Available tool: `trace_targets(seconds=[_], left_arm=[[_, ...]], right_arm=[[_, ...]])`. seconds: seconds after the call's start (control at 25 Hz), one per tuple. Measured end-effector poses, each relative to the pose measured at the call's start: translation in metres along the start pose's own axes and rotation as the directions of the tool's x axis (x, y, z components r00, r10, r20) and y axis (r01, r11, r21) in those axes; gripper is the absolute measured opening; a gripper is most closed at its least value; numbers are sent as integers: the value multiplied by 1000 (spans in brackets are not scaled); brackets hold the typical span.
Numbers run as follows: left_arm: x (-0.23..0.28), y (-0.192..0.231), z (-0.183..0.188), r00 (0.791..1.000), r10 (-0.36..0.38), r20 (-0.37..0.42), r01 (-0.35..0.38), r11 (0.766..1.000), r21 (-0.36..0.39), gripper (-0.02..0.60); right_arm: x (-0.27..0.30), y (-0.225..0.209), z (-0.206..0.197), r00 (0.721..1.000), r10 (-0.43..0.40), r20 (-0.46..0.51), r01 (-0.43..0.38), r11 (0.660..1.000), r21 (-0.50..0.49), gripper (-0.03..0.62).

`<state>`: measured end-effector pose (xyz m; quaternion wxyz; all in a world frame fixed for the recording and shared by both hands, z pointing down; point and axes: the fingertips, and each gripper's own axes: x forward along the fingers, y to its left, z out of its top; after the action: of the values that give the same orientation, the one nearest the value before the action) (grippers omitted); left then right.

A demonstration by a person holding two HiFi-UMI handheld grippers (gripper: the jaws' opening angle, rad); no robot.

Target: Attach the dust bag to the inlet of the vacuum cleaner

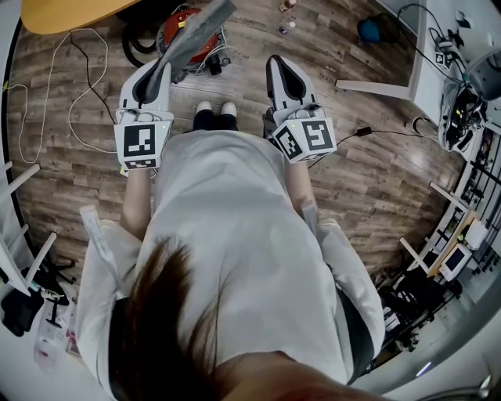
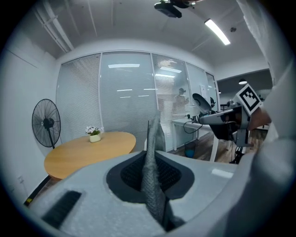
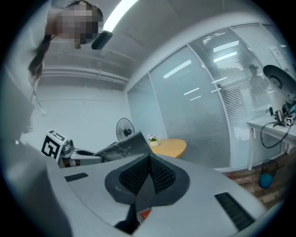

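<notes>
Fingers (image 2: 127,176) of the left gripper (image 1: 159,72) are clenching the grey dust bag (image 1: 197,30), which is sticking forward in the air above the red vacuum cleaner (image 1: 178,22) on the floor (image 1: 368,180). The right gripper (image 1: 279,72) is pressing its fingers together on nothing. Fitting the bag seems not yet begun, and no inlet is showing. Both grippers are pointing forward, nearly level, side by side.

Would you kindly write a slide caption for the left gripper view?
The left tool shut on the grey dust bag, round wooden table behind.
</notes>
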<state>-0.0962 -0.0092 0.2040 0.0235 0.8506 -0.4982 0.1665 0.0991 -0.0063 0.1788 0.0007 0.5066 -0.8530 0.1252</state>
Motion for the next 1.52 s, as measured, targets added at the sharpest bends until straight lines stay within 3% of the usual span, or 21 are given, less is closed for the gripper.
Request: trace_targets(seconds=[0.12,0.24,0.32,0.56,0.8,0.96,1.2,1.32,1.52], left_arm=[[5,-9,-7,998,-52,-40,54,996,69,38],[12,-21,-18,990,-109,-91,120,984,131,37],[16,-29,-31,981,-151,-126,169,974,149,37],[28,-52,-63,945,-257,-203,291,944,156,37],[40,-76,-84,903,-330,-273,392,895,212,37],[49,-93,-102,870,-368,-330,459,848,265,38],[52,-114,-128,827,-404,-392,531,790,306,37],[53,-121,-135,807,-424,-411,563,763,318,38],[54,-134,-150,778,-451,-438,602,735,313,38]], right_arm=[[2,18,2,996,88,-13,-89,989,-122,5],[8,26,2,991,121,-50,-129,971,-201,8],[15,29,-1,986,140,-87,-158,954,-254,61],[31,27,-23,960,167,-223,-243,894,-376,118],[39,23,-58,909,147,-390,-335,813,-476,164],[46,24,-87,853,147,-501,-431,740,-516,189],[36,37,-149,693,193,-694,-629,632,-452,196],[32,39,-170,638,192,-745,-681,592,-431,193],[24,34,-203,561,159,-813,-747,521,-413,99]])
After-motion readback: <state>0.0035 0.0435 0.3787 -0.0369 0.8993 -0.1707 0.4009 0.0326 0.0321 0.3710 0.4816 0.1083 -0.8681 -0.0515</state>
